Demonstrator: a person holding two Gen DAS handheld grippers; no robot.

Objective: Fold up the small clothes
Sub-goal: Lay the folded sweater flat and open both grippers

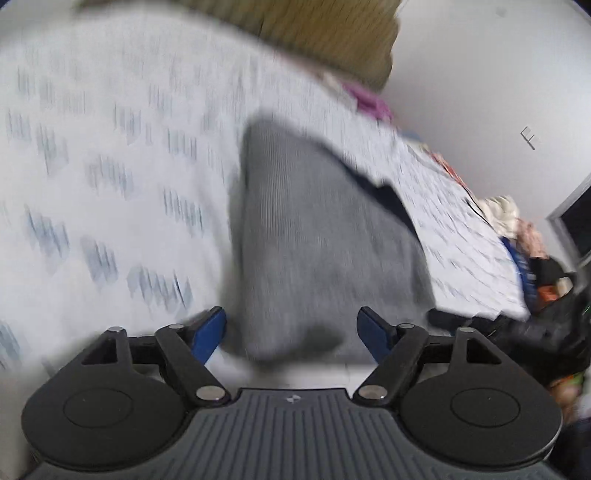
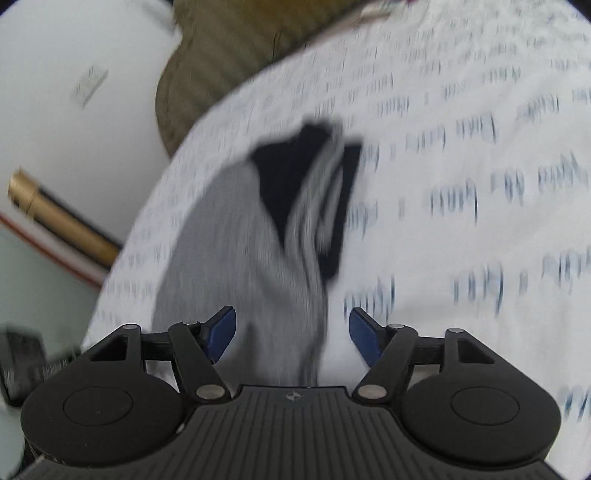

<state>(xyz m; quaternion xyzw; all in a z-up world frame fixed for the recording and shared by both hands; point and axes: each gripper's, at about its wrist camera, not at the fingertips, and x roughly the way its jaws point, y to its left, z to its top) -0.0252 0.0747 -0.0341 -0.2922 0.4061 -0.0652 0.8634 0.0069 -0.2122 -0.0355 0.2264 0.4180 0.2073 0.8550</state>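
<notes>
A small grey ribbed garment [image 1: 314,236] with a dark navy part [image 1: 388,195] lies on a white patterned sheet [image 1: 110,147]. My left gripper [image 1: 291,332] is open, its blue fingertips standing either side of the garment's near end. In the right wrist view the same grey garment [image 2: 236,251] with its navy part [image 2: 295,177] runs away from the gripper. My right gripper [image 2: 291,328] is open, with the garment's near end between the blue fingertips. Both views are motion-blurred.
An olive-brown cushion [image 1: 332,33] lies at the far end of the sheet; it also shows in the right wrist view [image 2: 221,55]. Pink cloth [image 1: 369,99] and a heap of clothes and bags [image 1: 535,258] sit along the right edge. A gold tube [image 2: 62,218] is on the left.
</notes>
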